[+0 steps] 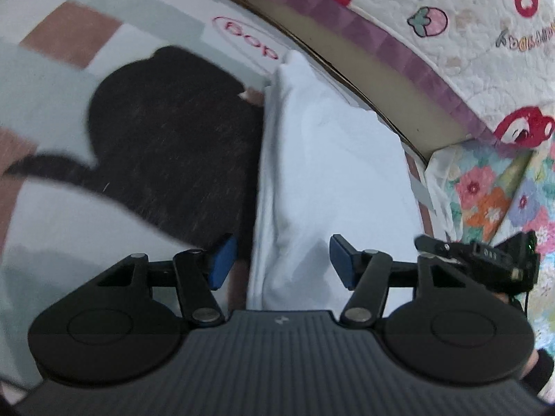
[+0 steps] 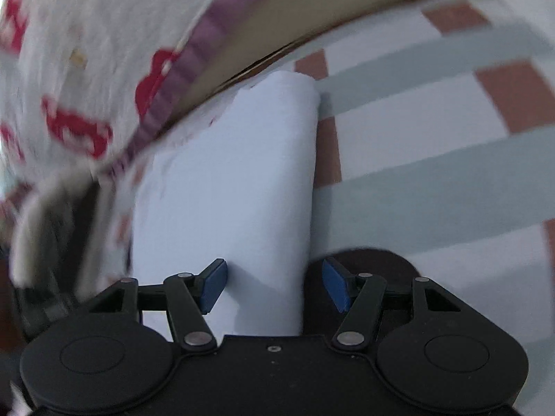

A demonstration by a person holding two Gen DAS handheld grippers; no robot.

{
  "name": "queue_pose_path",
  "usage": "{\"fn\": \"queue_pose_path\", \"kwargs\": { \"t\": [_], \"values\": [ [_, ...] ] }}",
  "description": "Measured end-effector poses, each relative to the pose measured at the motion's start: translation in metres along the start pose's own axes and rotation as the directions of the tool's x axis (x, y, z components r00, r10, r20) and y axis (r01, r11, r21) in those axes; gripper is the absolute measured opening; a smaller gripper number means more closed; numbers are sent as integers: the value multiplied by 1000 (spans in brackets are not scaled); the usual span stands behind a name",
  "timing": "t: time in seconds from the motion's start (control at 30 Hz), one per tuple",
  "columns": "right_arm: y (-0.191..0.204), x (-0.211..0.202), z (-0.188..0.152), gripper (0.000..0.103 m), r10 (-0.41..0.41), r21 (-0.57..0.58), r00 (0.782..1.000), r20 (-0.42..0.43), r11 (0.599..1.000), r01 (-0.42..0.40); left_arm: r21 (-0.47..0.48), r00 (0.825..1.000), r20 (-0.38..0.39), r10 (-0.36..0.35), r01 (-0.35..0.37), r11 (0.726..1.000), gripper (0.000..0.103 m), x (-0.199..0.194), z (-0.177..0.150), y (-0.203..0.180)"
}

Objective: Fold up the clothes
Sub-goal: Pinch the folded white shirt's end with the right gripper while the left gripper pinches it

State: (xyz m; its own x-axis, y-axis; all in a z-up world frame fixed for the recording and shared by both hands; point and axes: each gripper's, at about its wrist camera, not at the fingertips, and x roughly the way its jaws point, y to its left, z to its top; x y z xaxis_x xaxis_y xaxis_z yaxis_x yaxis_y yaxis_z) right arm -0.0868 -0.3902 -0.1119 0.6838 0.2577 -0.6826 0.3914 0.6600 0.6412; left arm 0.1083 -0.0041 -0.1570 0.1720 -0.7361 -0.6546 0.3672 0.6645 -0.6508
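Left tool (image 1: 282, 261) at the bottom centre of the left wrist view, blue pads (image 1: 222, 261) spread apart and released, nothing pinched. Directly beyond it, a folded white garment (image 1: 326, 173) lying as a long strip up the middle of the frame, on a checked sheet (image 1: 62, 31) of pale green, white and brown-pink squares. Touching the strip's left edge, a black garment (image 1: 166, 145) spread flat, with a dark strap trailing off to the left of the frame. Red lettering (image 1: 248, 36) inside an oval on the sheet, just above the black cloth. Across the upper right, a white quilt (image 1: 451, 34) printed with red shapes and a strawberry, edged in purple. Floral fabric (image 1: 492, 201) at the right edge, and below it part of the right tool (image 1: 485, 260), blurred.

In the right wrist view, right tool (image 2: 274, 286) at the bottom centre, pads parted, gripping nothing. Same white garment (image 2: 236, 180) running up the centre of the frame, its near end passing under the gap between the pads without touching them. Black garment (image 2: 381, 260) showing as a dark patch behind the right pad. Checked sheet (image 2: 433, 131) filling the right half; blurred quilt (image 2: 86, 69) in the upper left.
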Motion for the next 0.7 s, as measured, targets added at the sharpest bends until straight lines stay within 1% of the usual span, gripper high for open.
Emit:
{"fn": "queue_pose_path", "kwargs": {
  "t": [0.07, 0.1, 0.13, 0.17, 0.2, 0.23, 0.27, 0.3, 0.33, 0.37, 0.4, 0.47, 0.5, 0.57, 0.6, 0.63, 0.67, 0.7],
  "values": [
    [-5, 11, 5, 66, 33, 37, 999, 14, 999, -33, -13, 1000, -17, -4, 4, 1000, 57, 9, 12, -1],
    [-3, 16, 6, 67, 45, 25, 998, 35, 999, -46, -17, 1000, -21, -3, 3, 1000, 52, 14, 17, -2],
    [-1, 20, 6, 69, 58, 12, 997, 55, 998, -59, 2, 1000, -31, -6, 6, 1000, 41, 21, 20, -6],
    [2, 25, 5, 68, 67, -8, 995, 75, 998, -67, 33, 999, -41, 15, -14, 999, 26, 29, 20, -11],
    [10, 28, 3, 60, 54, -54, 995, 86, 997, -50, 71, 999, -19, 28, -27, 997, 21, 33, 18, -16],
    [20, 32, 3, 54, 18, -120, 996, 85, 993, -8, 120, 999, 4, 42, -42, 992, 20, 33, 14, -24],
    [30, 33, 2, 43, -13, -181, 996, 90, 983, 29, 184, 997, 34, 75, -80, 980, 17, 30, 9, -34],
    [39, 28, 1, 36, -20, -222, 994, 112, 974, 45, 247, 992, 66, 107, -121, 961, 16, 27, 3, -45],
    [46, 19, -1, 35, -3, -251, 989, 146, 967, 40, 325, 986, 99, 136, -161, 932, 16, 25, -3, -60],
    [54, 11, -4, 34, 10, -293, 983, 182, 955, 45, 400, 978, 133, 161, -201, 894, 15, 22, -9, -75],
    [67, 4, -11, 34, -3, -374, 975, 222, 923, 88, 471, 969, 169, 182, -242, 848, 15, 20, -16, -90],
    [96, -4, -30, 34, -68, -536, 948, 311, 811, 234, 523, 962, 200, 187, -267, 810, 15, 20, -25, -108],
    [104, -4, -36, 33, -98, -577, 934, 343, 763, 292, 525, 962, 198, 186, -264, 809, 15, 22, -26, -110],
    [111, 1, -44, 34, -154, -620, 912, 380, 690, 375, 526, 965, 190, 183, -257, 810, 15, 27, -29, -113],
    [109, 6, -43, 34, -174, -624, 912, 372, 680, 384, 506, 966, 178, 186, -252, 825, 15, 30, -27, -108],
    [103, 9, -41, 34, -185, -614, 915, 359, 691, 381, 484, 968, 165, 190, -247, 840, 15, 33, -26, -103],
    [96, 10, -38, 34, -184, -587, 920, 346, 722, 366, 443, 972, 142, 186, -230, 867, 15, 34, -21, -97],
    [88, 10, -32, 35, -171, -549, 928, 331, 765, 337, 379, 978, 120, 168, -202, 903, 16, 33, -16, -87]
  ]
}}
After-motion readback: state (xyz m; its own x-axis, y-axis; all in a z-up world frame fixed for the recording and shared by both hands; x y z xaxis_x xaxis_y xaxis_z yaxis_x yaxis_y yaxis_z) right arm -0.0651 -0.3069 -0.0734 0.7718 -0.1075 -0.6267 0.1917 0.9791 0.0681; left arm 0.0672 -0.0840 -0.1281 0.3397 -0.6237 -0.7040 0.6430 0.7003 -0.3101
